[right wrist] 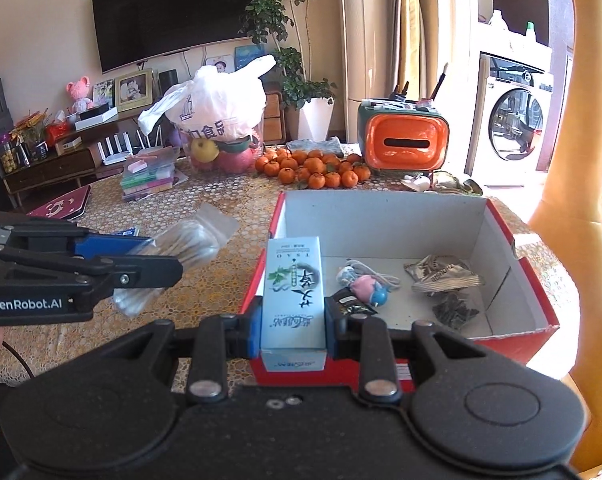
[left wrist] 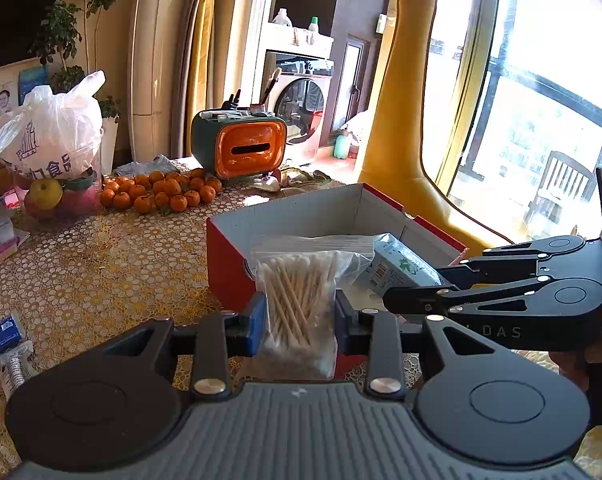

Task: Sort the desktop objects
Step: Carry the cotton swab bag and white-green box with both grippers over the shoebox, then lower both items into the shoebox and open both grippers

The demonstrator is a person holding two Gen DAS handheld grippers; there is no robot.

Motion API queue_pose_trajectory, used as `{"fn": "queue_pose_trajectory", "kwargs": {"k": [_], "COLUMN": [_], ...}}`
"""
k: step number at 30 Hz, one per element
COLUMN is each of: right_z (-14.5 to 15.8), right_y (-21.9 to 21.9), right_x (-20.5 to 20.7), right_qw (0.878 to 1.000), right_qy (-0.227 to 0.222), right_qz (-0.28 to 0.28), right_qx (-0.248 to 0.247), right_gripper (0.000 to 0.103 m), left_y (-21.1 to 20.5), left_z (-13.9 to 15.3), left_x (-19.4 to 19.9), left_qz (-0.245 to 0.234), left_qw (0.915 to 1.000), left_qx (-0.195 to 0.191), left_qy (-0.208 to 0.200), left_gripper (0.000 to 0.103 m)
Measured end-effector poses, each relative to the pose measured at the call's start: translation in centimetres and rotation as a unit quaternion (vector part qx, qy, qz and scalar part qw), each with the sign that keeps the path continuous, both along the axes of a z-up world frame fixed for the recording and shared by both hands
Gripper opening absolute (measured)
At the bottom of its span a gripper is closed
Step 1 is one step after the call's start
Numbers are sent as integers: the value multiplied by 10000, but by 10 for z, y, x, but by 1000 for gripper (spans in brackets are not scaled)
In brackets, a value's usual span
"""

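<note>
Right wrist, "GenRobot.AI" left gripper [right wrist: 157, 260] (white lettering), "TSAO" carton [right wrist: 293, 304]

Clear glossy plastic bag of cotton swabs [left wrist: 297, 304]; smooth printed paper carton [right wrist: 295, 300]; matt cardboard box [right wrist: 381, 220]; lace-patterned cloth on desk [left wrist: 101, 264].

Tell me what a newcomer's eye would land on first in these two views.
The left gripper clamps a bag of cotton swabs, the right gripper a light-blue carton, both before the open red box. Behind it lie a heap of tangerines and an orange tissue box.
</note>
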State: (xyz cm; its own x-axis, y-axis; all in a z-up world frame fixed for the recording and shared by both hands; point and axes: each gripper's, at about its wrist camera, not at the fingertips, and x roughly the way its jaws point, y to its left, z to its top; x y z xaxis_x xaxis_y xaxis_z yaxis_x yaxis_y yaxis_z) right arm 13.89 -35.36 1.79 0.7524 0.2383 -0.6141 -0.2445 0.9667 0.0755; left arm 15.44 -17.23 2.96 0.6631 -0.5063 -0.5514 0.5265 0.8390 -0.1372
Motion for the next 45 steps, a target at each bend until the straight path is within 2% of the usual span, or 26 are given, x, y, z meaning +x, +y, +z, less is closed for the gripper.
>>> {"fn": "queue_pose_trajectory", "kwargs": {"k": [14, 32, 45], "right_z": [-10, -52, -81], "right_y": [-37, -80, -83], "right_x": [27, 94, 119], "right_qw": [9994, 9948, 9902], "right_qy": [72, 687, 1105], "right_qz": [-330, -750, -740], "right_qx": [-84, -14, -421], "right_gripper": [28, 28, 28], "left_y": [-47, -99, -118], "left_z": [-9, -43, -70], "left_x": [37, 102, 126], "left_qz": [-217, -257, -244], "left_qw": [9996, 9952, 9903], "left_qx": [144, 755, 1120], "left_qy": [93, 570, 790], "left_gripper": [33, 33, 33]}}
